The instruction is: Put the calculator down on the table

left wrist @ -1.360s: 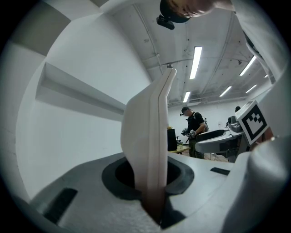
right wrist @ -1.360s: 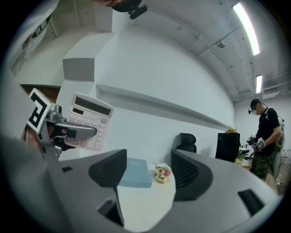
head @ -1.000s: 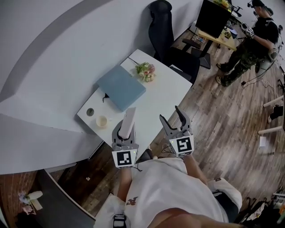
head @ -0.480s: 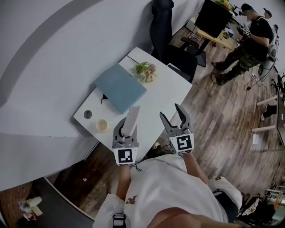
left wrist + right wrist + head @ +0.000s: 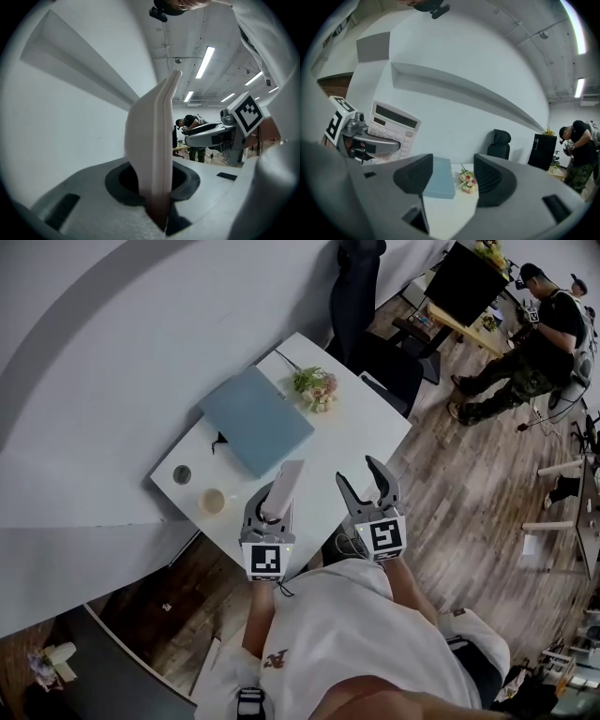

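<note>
Far left on the white table point(image 5: 366, 437) sits a small cup point(image 5: 213, 502), with a dark round thing point(image 5: 182, 474) just behind it, both near the left edge. Next along is a flat blue-grey pad point(image 5: 257, 420), lying at an angle and filling the middle-left of the top.

Now the one that matters: the left gripper point(image 5: 269, 515) has the calculator point(image 5: 286, 486). Its jaws are pinching the near end, closed down narrow across the thickness. The long axis runs straight out along the jaws, away from the person. In the head view the far end shows against the near part of the table, close to the pad's near corner. It is in the air, not down yet. The left gripper view has it edge-on, a thin blade rising out of the jaws. The right gripper view gets the display and keys full on, so the key face is turned toward the right side.

That's the hinge of the coming move, I'd say. It needs a roll of the left wrist to bring the keys up, then a lowering onto the bare strip between cup, pad and near edge.

The right gripper point(image 5: 356, 472) rides just beside the left at about the same reach, jaws spread wide and holding nothing. They have just been narrowing a little. It looks like a spare hand here.

Further right a small bunch of flowers point(image 5: 316, 388) lies near the far edge, clear of the landing strip. Beyond are a dark office chair point(image 5: 361, 296) and a standing person point(image 5: 534, 343).
</note>
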`<state>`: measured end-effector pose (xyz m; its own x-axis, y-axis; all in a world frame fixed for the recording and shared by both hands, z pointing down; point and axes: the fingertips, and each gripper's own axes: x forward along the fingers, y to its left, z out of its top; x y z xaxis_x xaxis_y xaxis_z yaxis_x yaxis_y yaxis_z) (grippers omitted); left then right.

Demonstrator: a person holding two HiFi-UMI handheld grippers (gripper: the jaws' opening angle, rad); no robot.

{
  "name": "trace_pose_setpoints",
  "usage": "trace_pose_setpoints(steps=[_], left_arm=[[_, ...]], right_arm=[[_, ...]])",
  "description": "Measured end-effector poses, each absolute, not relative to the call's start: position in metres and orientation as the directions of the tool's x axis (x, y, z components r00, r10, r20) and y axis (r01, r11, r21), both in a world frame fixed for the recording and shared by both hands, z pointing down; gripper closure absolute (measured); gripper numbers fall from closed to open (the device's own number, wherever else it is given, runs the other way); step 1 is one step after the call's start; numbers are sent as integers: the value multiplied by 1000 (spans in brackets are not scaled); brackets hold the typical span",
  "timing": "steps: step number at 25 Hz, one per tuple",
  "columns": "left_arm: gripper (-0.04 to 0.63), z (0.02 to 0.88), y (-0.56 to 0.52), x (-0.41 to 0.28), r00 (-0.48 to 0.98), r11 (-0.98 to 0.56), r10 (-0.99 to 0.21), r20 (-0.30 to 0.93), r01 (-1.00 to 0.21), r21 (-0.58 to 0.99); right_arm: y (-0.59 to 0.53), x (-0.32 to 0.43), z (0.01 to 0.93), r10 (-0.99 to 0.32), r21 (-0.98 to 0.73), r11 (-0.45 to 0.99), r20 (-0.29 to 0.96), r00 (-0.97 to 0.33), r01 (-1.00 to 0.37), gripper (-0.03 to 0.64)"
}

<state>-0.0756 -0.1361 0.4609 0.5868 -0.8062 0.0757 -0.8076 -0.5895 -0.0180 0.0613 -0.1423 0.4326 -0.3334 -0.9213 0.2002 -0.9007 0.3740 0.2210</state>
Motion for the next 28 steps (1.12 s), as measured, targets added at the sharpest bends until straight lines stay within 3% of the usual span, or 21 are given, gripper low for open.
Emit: trace_pose_setpoints(steps=[28], left_arm=[[518,576,-158,-32,497,-465,-802,331,-867,176]], right_arm=[[-195,74,530,-721,107,650,398,-567,-752,402]])
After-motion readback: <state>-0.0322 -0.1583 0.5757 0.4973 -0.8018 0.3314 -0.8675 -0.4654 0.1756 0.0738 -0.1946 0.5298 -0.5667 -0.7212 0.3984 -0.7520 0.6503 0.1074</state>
